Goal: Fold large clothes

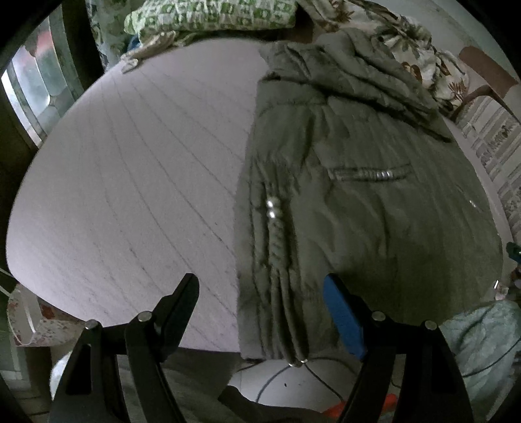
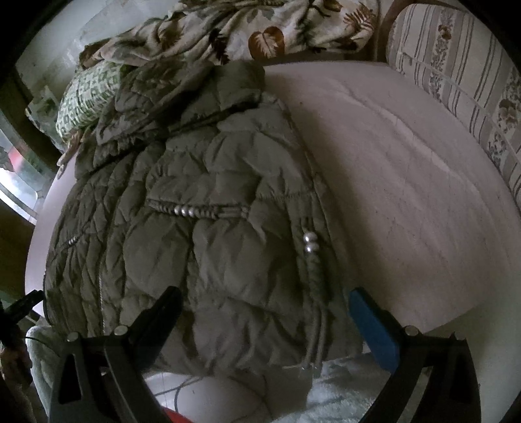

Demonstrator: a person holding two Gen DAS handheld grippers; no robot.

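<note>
Hovering at the near table edge, the left gripper (image 1: 260, 289) has its jaws spread wide with nothing between them; the right gripper (image 2: 265, 304) is likewise spread and empty. An olive quilted jacket (image 1: 358, 195) lies flat on the pale round table (image 1: 130, 179), its hem overhanging the near edge, its hood bunched at the far side. Behind it lie a green-patterned cushion (image 1: 211, 16) and leaf-print fabric (image 2: 260, 29); a striped floral seat (image 2: 456, 81) borders the table's far right.
</note>
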